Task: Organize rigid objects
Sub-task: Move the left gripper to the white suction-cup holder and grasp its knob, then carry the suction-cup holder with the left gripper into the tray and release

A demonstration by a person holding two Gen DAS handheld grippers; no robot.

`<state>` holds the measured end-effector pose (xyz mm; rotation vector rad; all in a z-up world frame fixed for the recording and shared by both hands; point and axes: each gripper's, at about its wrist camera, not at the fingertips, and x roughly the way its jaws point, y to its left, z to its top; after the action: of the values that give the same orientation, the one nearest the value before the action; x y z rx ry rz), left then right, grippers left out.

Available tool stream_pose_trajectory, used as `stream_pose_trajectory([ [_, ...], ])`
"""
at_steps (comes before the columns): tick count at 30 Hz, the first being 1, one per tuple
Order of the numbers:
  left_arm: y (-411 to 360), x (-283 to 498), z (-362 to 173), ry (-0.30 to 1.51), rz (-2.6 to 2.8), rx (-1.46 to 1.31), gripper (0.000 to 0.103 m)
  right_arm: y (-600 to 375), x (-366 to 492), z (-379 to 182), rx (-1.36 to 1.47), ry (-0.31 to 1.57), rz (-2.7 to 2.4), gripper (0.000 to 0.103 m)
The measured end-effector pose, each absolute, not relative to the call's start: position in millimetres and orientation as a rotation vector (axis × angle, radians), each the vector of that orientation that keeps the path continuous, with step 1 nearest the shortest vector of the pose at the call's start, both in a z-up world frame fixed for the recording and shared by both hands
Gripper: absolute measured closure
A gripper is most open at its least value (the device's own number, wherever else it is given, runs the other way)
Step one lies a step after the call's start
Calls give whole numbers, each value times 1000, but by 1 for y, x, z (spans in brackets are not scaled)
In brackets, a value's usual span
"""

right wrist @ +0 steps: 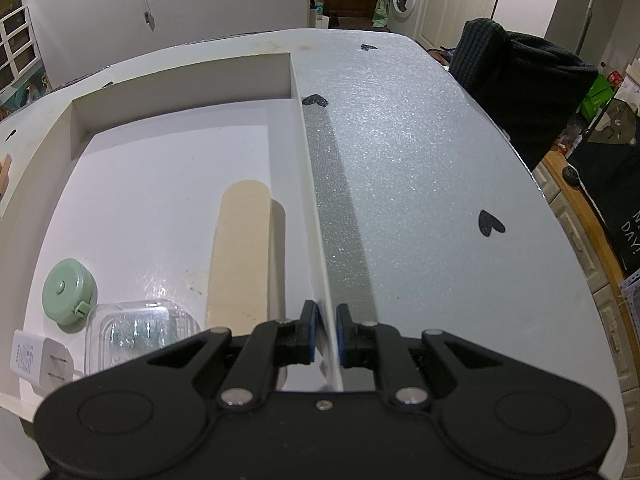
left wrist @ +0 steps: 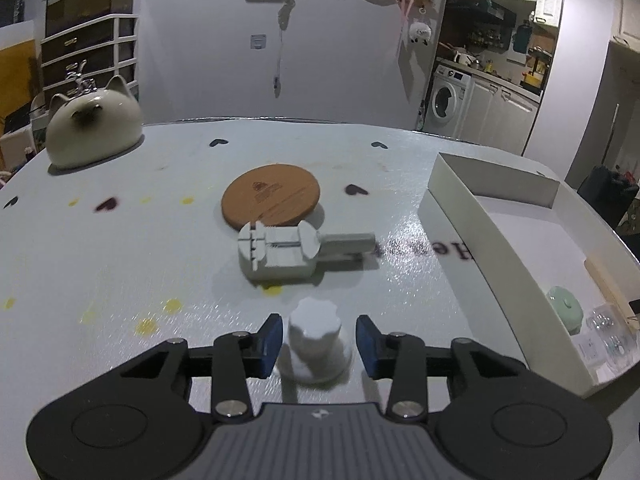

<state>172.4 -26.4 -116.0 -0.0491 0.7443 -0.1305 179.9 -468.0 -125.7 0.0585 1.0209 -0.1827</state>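
My left gripper (left wrist: pixel 318 338) is open, its blue pads on either side of a small white knob-shaped piece (left wrist: pixel 315 342) that stands on the table; the pads do not touch it. Beyond it lie a grey watch-link tool (left wrist: pixel 286 252) and a round cork coaster (left wrist: pixel 272 195). My right gripper (right wrist: pixel 325 334) is shut on the right wall of the white box (right wrist: pixel 316 216). Inside the box lie a wooden stick (right wrist: pixel 240 256), a green round tape measure (right wrist: pixel 68 294), a clear plastic case (right wrist: pixel 138 330) and a white charger plug (right wrist: pixel 34 360).
A ceramic cat figure (left wrist: pixel 94 126) stands at the table's far left. The white box (left wrist: pixel 472 216) sits at the right in the left wrist view. A black knitted item (right wrist: pixel 516 80) hangs at the table's right edge. The table (right wrist: pixel 420 168) has heart prints.
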Motion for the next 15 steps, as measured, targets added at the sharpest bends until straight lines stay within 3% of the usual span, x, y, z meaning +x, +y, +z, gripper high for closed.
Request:
stream_pose_trajectory([
  [3,-30,179,-116,751,-130,-35,63,-468,180,-125,59,1020,-181,91],
  [5,-30,181,-115,748,-123,-33,72,-468,179,-125,61,1018,-181,91],
  [15,-50,198,-80,691,-200,-73,72,-469,178,-126,67,1017,-180,91],
])
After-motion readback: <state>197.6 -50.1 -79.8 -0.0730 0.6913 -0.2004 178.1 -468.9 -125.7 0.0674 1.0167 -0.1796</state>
